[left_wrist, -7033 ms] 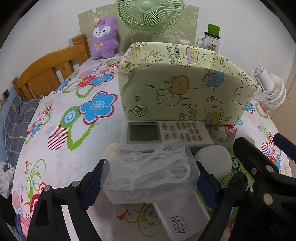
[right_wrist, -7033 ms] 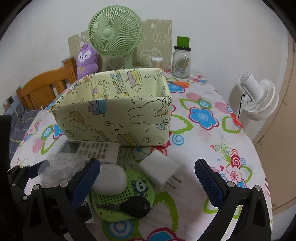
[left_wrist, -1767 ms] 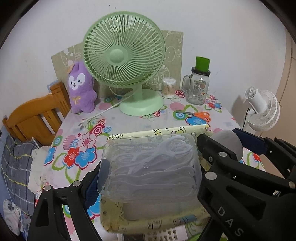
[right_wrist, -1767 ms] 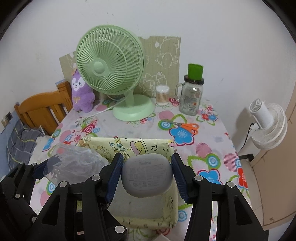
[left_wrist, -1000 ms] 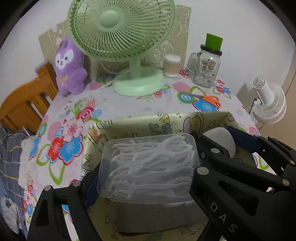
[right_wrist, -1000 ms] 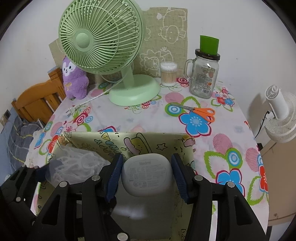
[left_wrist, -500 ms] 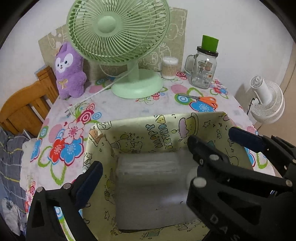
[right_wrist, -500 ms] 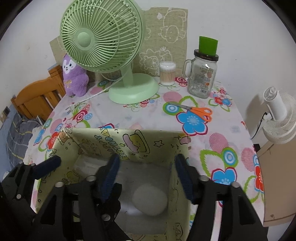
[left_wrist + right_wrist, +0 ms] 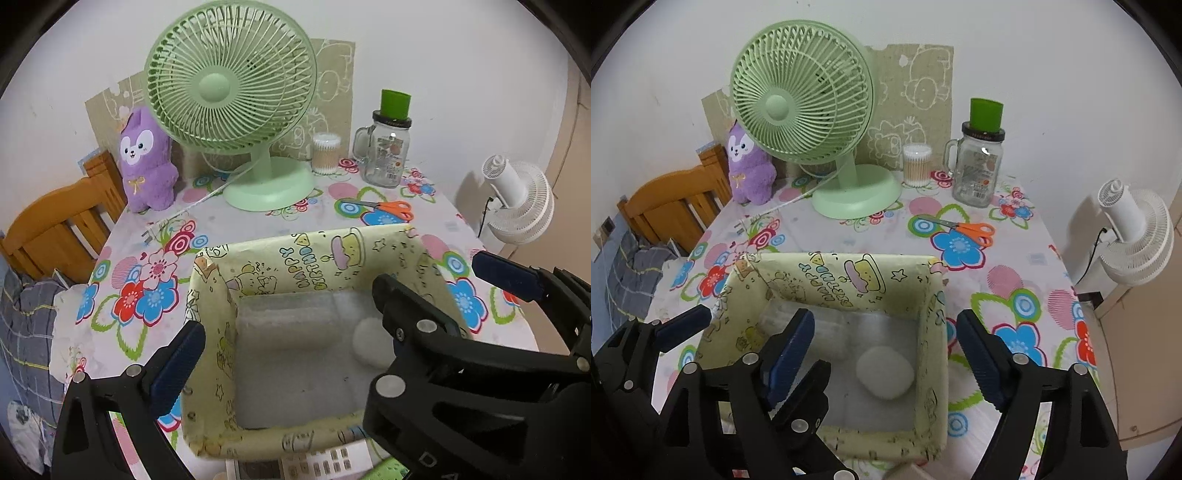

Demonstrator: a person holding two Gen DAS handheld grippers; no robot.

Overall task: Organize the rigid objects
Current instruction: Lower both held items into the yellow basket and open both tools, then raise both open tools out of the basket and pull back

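A yellow cartoon-print storage box [image 9: 207,317] [image 9: 931,332] stands open on the flowered table. Inside it lie a clear plastic box of floss picks [image 9: 288,325] [image 9: 827,336] at the back left and a white oval case [image 9: 369,345] [image 9: 884,373] at the right. My left gripper [image 9: 295,354] is open and empty above the box. My right gripper [image 9: 886,354] is open and empty above the box, over the white case. A white remote control [image 9: 295,467] shows on the table in front of the box.
A green desk fan [image 9: 236,96] [image 9: 805,103], a purple plush toy [image 9: 147,166], a cotton swab jar [image 9: 916,164], a glass mug jar [image 9: 979,166] and orange scissors [image 9: 967,229] stand behind the box. A white fan [image 9: 1134,236] stands off the table's right edge. A wooden chair [image 9: 59,229] is left.
Both grippers have opened and let go: the floss pick box and the white case now lie inside the yellow box. Both grippers have since risen slightly.
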